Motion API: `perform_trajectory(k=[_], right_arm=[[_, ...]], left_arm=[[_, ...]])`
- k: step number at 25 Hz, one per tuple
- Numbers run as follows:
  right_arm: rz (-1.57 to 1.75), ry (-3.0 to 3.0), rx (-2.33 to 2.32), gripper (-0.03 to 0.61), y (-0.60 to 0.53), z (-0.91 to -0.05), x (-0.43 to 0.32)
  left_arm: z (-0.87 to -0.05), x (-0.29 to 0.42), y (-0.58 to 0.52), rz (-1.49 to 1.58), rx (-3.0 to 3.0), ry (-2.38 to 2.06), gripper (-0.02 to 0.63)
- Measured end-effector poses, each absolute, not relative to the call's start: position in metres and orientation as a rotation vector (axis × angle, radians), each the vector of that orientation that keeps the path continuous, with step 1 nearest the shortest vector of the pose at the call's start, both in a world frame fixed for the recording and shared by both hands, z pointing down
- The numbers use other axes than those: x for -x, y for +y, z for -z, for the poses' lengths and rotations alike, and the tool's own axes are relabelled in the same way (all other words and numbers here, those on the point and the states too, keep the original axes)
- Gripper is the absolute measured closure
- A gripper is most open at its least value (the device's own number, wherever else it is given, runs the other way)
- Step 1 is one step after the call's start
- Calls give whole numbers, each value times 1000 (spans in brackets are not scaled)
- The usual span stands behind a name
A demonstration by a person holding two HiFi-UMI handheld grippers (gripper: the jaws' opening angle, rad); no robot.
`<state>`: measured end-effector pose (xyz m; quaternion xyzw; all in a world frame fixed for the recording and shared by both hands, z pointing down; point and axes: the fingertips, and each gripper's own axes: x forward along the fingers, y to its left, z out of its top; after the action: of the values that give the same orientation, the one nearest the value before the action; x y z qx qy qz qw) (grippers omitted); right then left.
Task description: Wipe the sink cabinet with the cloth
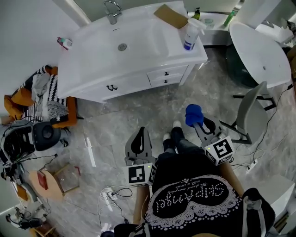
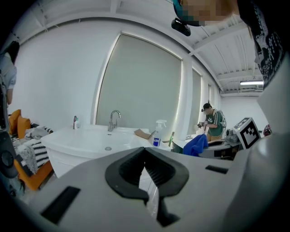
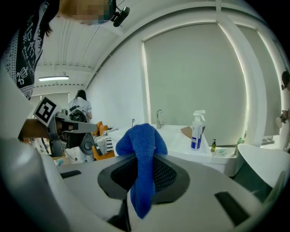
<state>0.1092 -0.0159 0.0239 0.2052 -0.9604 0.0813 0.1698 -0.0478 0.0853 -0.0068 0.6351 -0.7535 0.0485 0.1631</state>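
Note:
The white sink cabinet (image 1: 138,78) stands across the floor ahead of me, with a chrome faucet (image 1: 112,10) at the back of its basin. A blue cloth (image 1: 193,114) bunches out of my right gripper (image 1: 196,123), which is shut on it; in the right gripper view the cloth (image 3: 138,140) hangs down between the jaws. My left gripper (image 1: 141,130) is held lower at the left, shut with nothing in it (image 2: 145,150). Both grippers hover over the floor, well short of the cabinet (image 2: 86,142).
A spray bottle (image 1: 189,36) and a piece of cardboard (image 1: 171,16) lie on the countertop's right end. A grey chair (image 1: 252,113) and a round white table (image 1: 259,51) stand at the right. An orange seat with striped fabric (image 1: 44,97) and cables (image 1: 113,194) are at the left.

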Motion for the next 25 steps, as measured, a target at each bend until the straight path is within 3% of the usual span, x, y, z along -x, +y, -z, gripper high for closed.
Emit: perform_trajectory(k=[11, 25], right_arm=[[-347, -2687, -564, 517, -75, -47, -123], [-403, -2705, -605, 517, -90, -41, -104]], left_arm=[[6, 44, 22, -133, -1812, -2197, 609], [11, 66, 23, -116, -1757, -2255, 609]])
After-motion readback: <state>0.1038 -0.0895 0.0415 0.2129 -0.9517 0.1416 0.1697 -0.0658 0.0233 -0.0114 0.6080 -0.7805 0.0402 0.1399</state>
